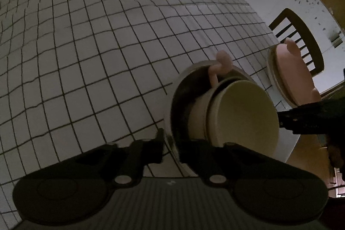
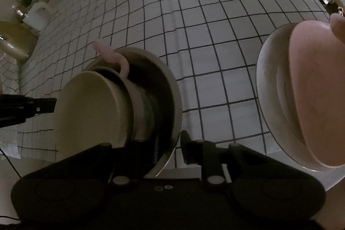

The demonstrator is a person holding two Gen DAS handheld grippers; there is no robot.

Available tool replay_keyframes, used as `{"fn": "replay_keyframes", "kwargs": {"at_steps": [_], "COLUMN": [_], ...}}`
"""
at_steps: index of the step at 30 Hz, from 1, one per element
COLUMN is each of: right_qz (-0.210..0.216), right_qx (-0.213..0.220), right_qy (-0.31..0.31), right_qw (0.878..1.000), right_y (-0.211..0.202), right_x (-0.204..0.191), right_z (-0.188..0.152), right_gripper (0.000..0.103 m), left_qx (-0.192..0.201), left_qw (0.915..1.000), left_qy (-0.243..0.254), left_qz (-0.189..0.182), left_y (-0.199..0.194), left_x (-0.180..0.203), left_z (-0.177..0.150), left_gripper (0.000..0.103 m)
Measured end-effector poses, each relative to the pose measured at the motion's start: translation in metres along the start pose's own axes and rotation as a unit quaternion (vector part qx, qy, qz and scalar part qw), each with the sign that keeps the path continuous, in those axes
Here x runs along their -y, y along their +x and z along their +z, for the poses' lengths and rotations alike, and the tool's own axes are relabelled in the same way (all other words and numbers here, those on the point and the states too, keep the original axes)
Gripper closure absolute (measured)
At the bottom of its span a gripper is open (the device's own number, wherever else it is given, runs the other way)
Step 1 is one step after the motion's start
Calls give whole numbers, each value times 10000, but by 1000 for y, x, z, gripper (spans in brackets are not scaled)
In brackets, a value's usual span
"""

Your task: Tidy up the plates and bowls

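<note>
Both grippers, left gripper (image 1: 171,144) and right gripper (image 2: 169,147), pinching opposite rims of the large bowl (image 2: 172,83), jaws narrow. Holds nested cream bowl (image 1: 243,113), near the counter (image 1: 107,36) edge beside pink plate stack (image 2: 312,89). Looks rigid, top-heavy, slick, breakable; best gripped at the rim, kept level.

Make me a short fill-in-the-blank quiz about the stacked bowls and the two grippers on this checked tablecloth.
1. The left gripper and the right gripper both clamp the rim of the large ____ bowl.
2. The topmost bowl of that stack is the ____ bowl.
3. The pink dish rests on a ____ plate.
4. The tablecloth bears a ____ pattern.

Missing words: grey; cream; white; grid
</note>
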State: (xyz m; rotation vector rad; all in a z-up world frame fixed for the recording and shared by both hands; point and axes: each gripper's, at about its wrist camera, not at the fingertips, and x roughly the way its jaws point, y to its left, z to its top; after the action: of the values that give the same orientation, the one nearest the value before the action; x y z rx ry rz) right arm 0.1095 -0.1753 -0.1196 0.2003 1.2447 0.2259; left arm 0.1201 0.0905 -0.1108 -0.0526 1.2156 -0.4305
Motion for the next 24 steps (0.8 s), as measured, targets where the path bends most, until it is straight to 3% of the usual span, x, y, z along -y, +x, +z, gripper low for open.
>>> {"fn": "replay_keyframes", "kwargs": {"at_steps": [2,5,11,16,24], "right_qz": [30,1,-48,-83,-258], "right_qx": [-12,22,10,5,82], "right_qy": [32,46,88,51,-43], "right_qw": [10000,10000,9999,10000,9996], "right_y": [-3,-6,-4,0,2], "right_x": [-1,0,-1,-7,-15], "right_z": [-3,-8,-11,-13,-15], "right_gripper": [72,69,74,80,85], "left_qx": [-34,-115,-255,-288,-204], "left_qw": [10000,9999,9994,9994,9994], "left_qy": [-29,-71,-130,-114,-79], "left_qz": [27,49,173,141,268], "left_y": [5,11,26,30,29], "left_x": [2,5,10,12,18], "left_z": [-1,-3,-6,-10,-12], "left_gripper": [68,67,71,87,87]}}
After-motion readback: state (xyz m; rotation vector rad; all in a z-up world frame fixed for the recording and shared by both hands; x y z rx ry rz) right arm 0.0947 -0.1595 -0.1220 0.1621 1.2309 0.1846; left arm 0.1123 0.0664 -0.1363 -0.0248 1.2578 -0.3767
